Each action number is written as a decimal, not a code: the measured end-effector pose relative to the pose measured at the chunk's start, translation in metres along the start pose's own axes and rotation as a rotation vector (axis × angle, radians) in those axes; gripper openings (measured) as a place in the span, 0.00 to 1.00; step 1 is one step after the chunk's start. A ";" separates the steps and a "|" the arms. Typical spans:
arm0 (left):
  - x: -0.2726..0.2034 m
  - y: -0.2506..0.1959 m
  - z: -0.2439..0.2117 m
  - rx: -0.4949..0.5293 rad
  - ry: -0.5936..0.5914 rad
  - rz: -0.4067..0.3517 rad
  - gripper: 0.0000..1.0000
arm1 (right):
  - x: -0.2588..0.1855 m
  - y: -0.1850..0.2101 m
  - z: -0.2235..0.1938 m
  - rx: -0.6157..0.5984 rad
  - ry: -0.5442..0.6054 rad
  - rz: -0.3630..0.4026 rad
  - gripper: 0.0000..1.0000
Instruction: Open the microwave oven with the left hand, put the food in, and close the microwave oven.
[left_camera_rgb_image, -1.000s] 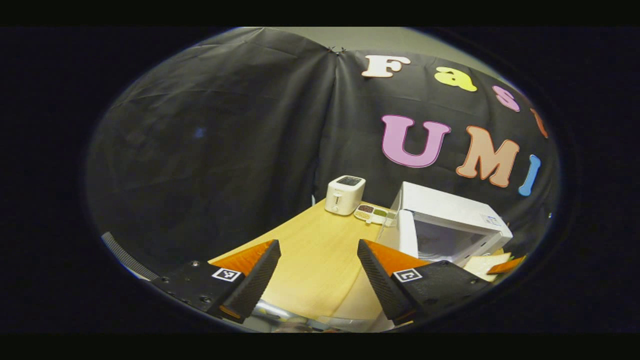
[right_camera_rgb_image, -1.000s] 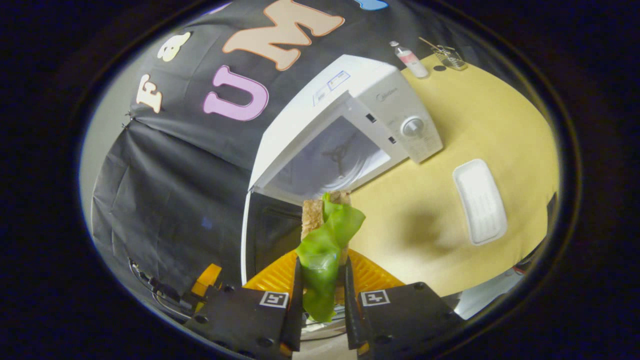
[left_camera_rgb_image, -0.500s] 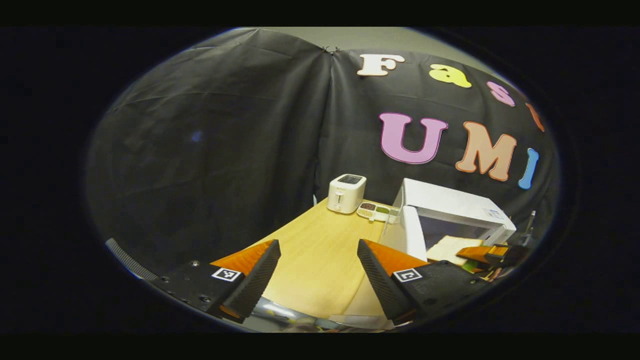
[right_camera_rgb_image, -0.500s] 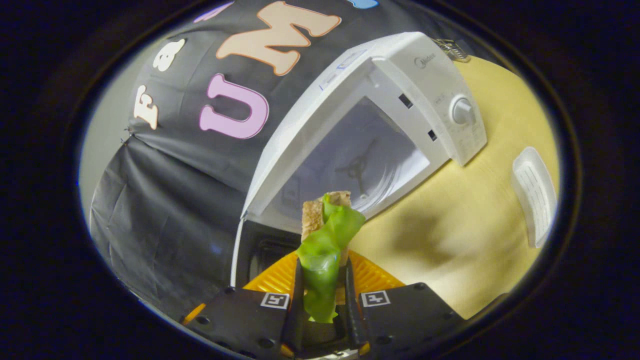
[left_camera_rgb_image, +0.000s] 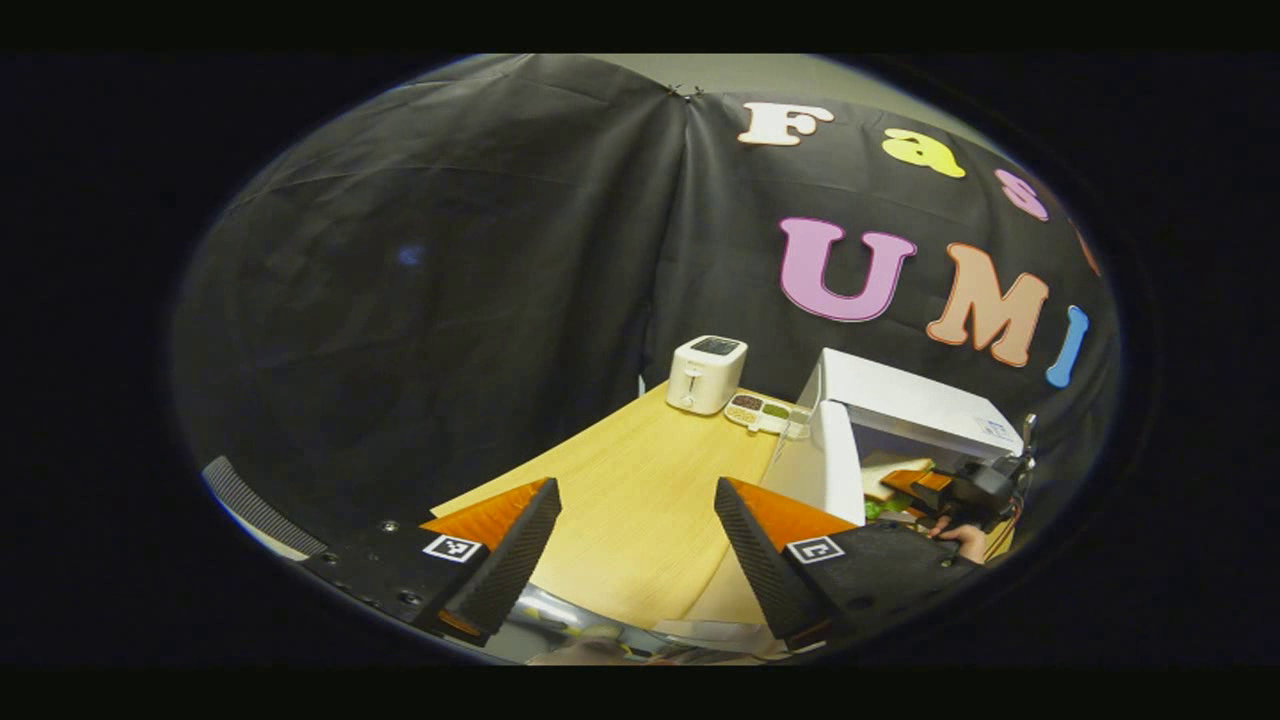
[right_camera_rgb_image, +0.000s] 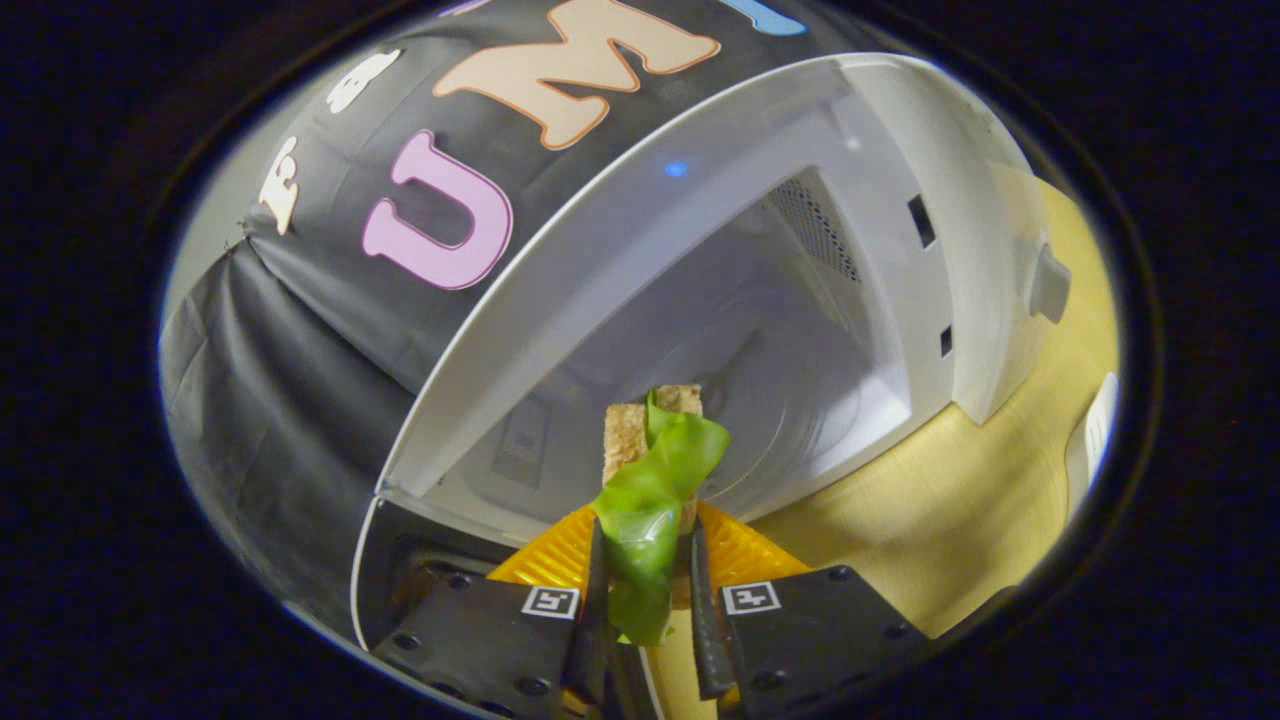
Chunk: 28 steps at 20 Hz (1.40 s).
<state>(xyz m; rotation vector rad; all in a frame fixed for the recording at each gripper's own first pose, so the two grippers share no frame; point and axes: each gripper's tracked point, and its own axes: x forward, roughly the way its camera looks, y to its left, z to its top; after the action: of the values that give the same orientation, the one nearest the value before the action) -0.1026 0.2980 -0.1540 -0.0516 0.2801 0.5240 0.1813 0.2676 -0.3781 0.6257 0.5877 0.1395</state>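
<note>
The white microwave (right_camera_rgb_image: 900, 150) stands with its door (right_camera_rgb_image: 400, 570) swung open to the left, its cavity close ahead in the right gripper view. My right gripper (right_camera_rgb_image: 645, 600) is shut on the food, a sandwich (right_camera_rgb_image: 650, 480) of toasted bread with a green lettuce leaf, held at the cavity's mouth. In the left gripper view the microwave (left_camera_rgb_image: 910, 400) sits at the right with the door (left_camera_rgb_image: 828, 470) open, and the right gripper (left_camera_rgb_image: 960, 488) reaches into it with a hand behind. My left gripper (left_camera_rgb_image: 635, 545) hangs open over the wooden table (left_camera_rgb_image: 640, 470), well left of the microwave.
A white toaster (left_camera_rgb_image: 706, 373) and a small divided tray (left_camera_rgb_image: 762, 411) stand at the table's back, left of the microwave. A white oblong dish (right_camera_rgb_image: 1092, 440) lies on the table to the microwave's right. Bare tabletop lies ahead of my left gripper.
My right gripper has carried the sandwich forward, from in front of the microwave up to the cavity's mouth. The left gripper has barely shifted and stays open.
</note>
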 end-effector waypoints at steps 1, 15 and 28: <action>-0.001 0.001 0.001 -0.002 -0.005 0.007 0.90 | 0.005 -0.001 0.003 -0.012 -0.012 -0.007 0.37; 0.002 0.000 -0.004 -0.018 0.007 0.012 0.95 | 0.046 -0.018 0.028 -0.171 -0.195 -0.155 0.48; 0.009 -0.002 0.003 0.046 -0.007 -0.058 0.95 | -0.002 -0.053 0.057 -0.297 -0.231 -0.310 0.99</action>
<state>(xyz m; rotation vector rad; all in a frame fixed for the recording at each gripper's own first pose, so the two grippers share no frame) -0.0938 0.3010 -0.1535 -0.0133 0.2829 0.4600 0.2085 0.1947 -0.3712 0.2524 0.4234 -0.1346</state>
